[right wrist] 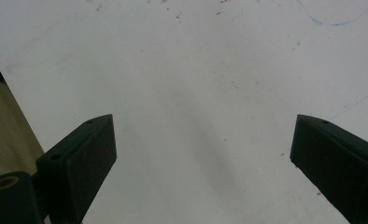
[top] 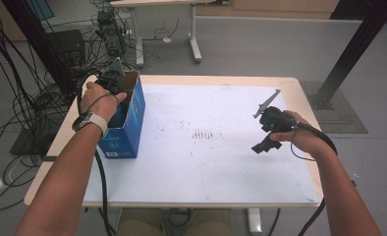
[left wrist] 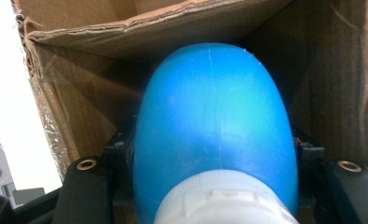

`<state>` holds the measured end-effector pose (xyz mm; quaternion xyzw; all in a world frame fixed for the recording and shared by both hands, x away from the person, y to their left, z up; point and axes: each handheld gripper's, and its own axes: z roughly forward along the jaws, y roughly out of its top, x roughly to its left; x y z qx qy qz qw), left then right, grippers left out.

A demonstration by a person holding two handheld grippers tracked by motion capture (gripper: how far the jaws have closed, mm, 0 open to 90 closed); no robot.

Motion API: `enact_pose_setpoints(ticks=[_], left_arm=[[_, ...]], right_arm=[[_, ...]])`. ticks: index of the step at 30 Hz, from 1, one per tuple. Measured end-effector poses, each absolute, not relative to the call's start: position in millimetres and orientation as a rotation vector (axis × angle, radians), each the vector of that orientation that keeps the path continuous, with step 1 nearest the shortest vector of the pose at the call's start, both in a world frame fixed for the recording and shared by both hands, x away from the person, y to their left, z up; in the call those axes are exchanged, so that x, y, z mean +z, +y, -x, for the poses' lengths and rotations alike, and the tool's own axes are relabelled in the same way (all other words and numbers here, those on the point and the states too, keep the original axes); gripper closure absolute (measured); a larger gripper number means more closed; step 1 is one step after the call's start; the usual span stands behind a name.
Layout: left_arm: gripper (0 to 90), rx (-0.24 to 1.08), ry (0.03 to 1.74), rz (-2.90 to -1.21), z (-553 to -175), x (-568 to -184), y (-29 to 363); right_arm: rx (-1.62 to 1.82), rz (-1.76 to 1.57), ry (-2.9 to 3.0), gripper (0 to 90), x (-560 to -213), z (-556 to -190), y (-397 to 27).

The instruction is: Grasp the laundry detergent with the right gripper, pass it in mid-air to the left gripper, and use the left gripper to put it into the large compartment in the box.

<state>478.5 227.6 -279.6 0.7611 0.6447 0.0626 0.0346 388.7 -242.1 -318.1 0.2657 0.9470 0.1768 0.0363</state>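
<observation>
already the left claw (left wrist: 210,186), clamped on a blue bottle (left wrist: 215,121), is inside the cardboard box (top: 127,118); release seems left. the right claw (right wrist: 203,158) gapes empty over the bench (top: 206,162).

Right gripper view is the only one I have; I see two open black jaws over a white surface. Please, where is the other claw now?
Observer: The left claw is down inside a blue cardboard box at the table's left edge.
Operator: Does it hold something?
Observer: Yes, its jaws are closed on a blue rounded object with a white end, inside the box.
Operator: And my right claw, is it near the box?
Observer: No, the right claw is at the table's right side, far from it, holding nothing.
</observation>
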Motion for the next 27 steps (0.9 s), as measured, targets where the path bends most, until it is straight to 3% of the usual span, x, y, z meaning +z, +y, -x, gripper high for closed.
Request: enact_pose_setpoints(ticks=[27], left_arm=[[37.5, 0.194, 1.980, -2.341, -476.9, -279.6, 228.3]], right_arm=[[0.543, -0.813, 2.907, 7.0, -316.8, -388.5, -239.9]])
